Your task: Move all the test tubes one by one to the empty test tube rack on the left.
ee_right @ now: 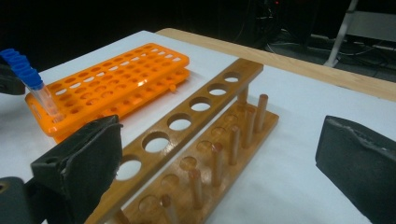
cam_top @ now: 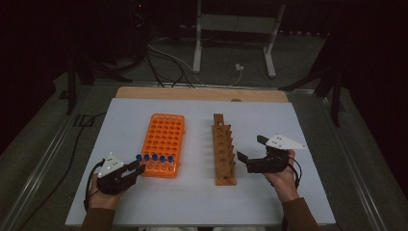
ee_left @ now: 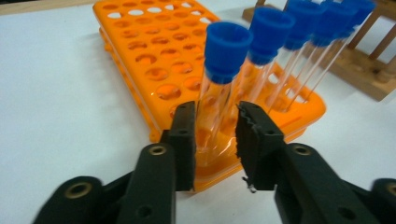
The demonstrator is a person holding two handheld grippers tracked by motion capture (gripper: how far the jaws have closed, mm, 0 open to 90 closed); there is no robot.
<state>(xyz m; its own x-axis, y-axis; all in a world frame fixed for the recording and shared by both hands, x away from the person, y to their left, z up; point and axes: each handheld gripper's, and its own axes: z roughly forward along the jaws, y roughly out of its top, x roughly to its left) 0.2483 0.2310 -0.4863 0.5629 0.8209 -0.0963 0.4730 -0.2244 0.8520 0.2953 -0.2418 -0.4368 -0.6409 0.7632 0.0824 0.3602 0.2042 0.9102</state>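
Between the jaws of the left gripper (ee_left: 215,140): one clear test tube with a blue cap (ee_left: 226,51), standing in the near-left corner hole of the orange rack (cam_top: 163,142); jaws stand slightly parted on either side of the glass, a sliver of gap visible, not pressing. Four further blue-capped tubes (ee_left: 322,23) fill the same near row. Orange rack sits left of centre on the white surface (cam_top: 202,202). Right gripper (cam_top: 248,150): jaws wide apart, nothing between them, just beside the near end of the wooden rack (ee_right: 201,140), right of centre, all holes vacant.
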